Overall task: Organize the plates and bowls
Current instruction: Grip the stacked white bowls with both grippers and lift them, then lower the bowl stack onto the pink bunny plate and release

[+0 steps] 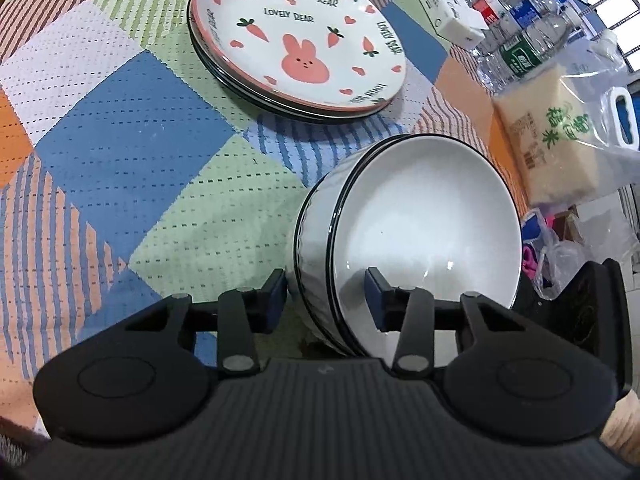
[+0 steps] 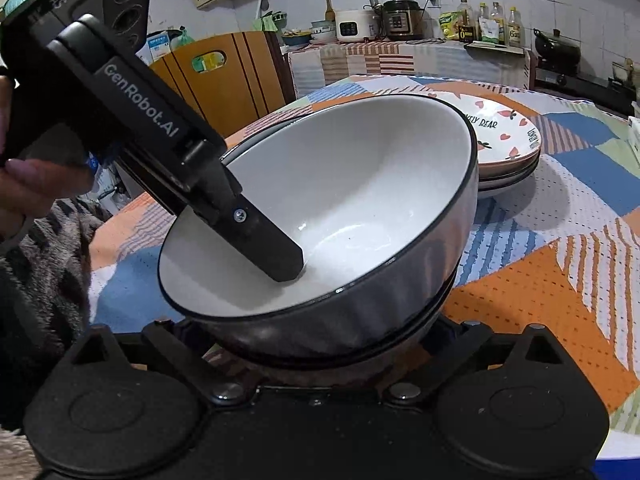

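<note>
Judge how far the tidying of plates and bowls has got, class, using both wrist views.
Done: the plates sit in one stack on the patchwork cloth.
In hand: the left gripper has its jaws astride the wall of the top bowl, which sits tilted in the bowls beneath. The right gripper waits open beneath.
Left: seating that bowl level.

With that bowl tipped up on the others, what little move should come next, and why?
Probably lower the top bowl level into the bowl stack beneath. It sits tilted, its wall between the fingers of the left hand-held gripper, one finger inside. The right hand-held gripper stands open around the stack's base and could steady it.
</note>
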`<state>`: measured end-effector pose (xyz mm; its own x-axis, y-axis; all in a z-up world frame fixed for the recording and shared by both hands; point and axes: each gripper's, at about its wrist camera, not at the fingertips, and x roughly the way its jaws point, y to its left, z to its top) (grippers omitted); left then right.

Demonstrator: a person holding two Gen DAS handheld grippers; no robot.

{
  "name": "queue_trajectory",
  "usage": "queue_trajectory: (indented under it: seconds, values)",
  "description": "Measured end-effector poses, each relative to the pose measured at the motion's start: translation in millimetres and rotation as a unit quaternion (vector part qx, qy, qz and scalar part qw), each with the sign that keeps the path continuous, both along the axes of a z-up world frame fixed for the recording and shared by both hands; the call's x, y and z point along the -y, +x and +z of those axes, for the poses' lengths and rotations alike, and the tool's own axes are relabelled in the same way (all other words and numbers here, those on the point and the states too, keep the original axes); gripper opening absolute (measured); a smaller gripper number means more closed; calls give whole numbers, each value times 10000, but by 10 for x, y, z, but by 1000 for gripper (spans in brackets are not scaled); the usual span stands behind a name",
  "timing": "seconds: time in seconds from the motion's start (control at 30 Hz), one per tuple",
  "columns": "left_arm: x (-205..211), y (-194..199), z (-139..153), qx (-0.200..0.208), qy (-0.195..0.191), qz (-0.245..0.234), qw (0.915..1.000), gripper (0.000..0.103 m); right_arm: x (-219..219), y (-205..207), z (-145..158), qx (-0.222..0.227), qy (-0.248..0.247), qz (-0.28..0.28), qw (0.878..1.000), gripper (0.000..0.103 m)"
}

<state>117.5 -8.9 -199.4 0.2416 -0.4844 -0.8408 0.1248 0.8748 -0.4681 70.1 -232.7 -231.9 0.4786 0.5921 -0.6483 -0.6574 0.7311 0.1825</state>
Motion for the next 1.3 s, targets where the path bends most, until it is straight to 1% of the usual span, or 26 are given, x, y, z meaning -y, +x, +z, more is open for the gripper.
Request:
queue_trajectory:
  seconds: [0.2, 0.3, 0.4, 0.5, 0.57, 0.67, 0.8, 0.93, 1.03, 1.17, 1.3]
  values:
    - [-1, -109, 253, 129, -31, 1, 9999, 40, 51, -102, 196, 168, 96, -35, 9998, 100]
    - [2, -132, 426, 240, -13, -60, 9997, 40, 43, -144, 330, 338, 37, -40, 9994, 100]
    - [12, -93, 622, 374, 27, -161, 9992, 40, 39, -142, 465, 509, 81, -125, 9986, 100]
    - [-4, -24, 829, 505, 59, -222, 9985, 40, 34, -51, 617, 529, 181, -193, 9982, 100]
    - [-37, 58, 964, 535, 12, -196, 9984, 40, 29, 11, 721, 584, 236, -222, 9978, 100]
    - [-77, 195, 1130, 615, -26, -175, 9980, 40, 0, 136, 869, 710, 276, -254, 9968, 100]
    - [-107, 385, 1289, 773, 27, -126, 9969, 41, -59, 368, 984, 751, 349, -307, 9961, 100]
    - [-132, 623, 1354, 860, 85, -32, 9963, 41, -132, 622, 1013, 798, 328, -333, 9957, 100]
    - [-138, 801, 1336, 913, 141, 74, 9957, 41, -161, 800, 984, 813, 320, -334, 9956, 100]
    - [-162, 1039, 1218, 906, 152, 183, 9956, 41, -184, 1002, 909, 770, 331, -344, 9959, 100]
    - [-174, 1290, 1027, 834, 125, 203, 9962, 41, -212, 1172, 802, 728, 274, -363, 9963, 100]
